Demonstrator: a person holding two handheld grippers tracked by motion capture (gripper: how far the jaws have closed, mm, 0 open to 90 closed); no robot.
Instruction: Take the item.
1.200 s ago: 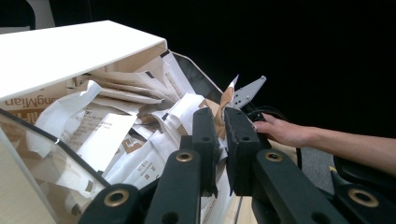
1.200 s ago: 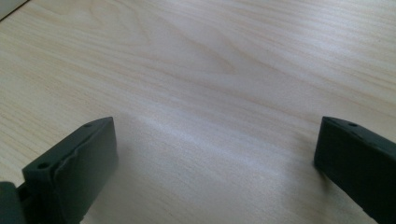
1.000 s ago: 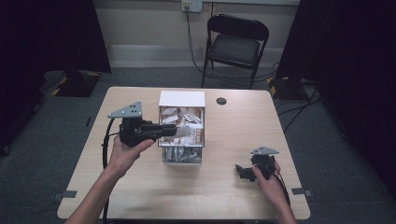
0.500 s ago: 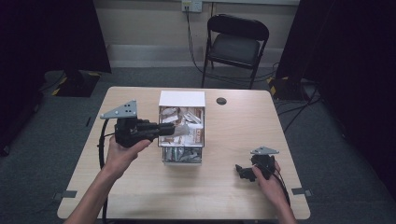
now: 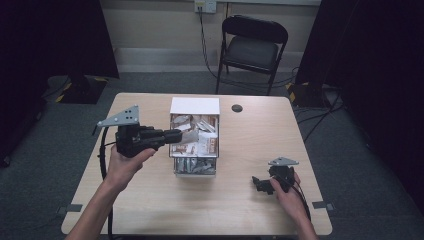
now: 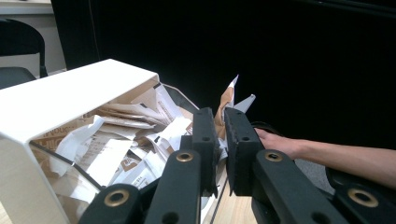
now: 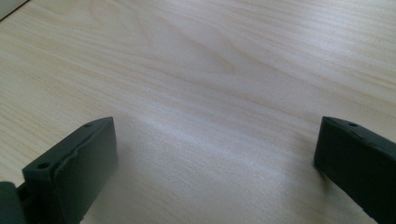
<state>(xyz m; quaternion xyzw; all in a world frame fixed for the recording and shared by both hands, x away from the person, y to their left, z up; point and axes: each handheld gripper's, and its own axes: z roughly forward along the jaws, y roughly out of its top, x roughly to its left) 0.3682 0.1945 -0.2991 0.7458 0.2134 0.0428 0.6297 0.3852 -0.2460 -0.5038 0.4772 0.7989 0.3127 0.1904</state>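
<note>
The left gripper hovered over the left wall of the clear box, which stood at the middle of the tabletop, nearer its far edge than its near one, with a white lid or panel at its far end. Its jaws were pressed together on a paper packet, a tan and white sachet pinched by its lower part, so that its torn-looking top corners stood up above the pads in the left gripper view. The box was heaped with more such packets, lying every way.

The packet looked very light, thin and limp; it would bend rather than resist, and paper like this could tear or slip out if pulled sideways against the heap. A pinch across the flat faces, close to one short end as here, seemed the surest hold, since an edge-on grip would only crumple it. Its long axis ran roughly upright between the pads, tilted a little toward the box's far end, with the free end pointing up.

The right gripper rested low near the tabletop's near right corner, well apart from the box, its jaws spread wide over bare wood with nothing between them
</note>
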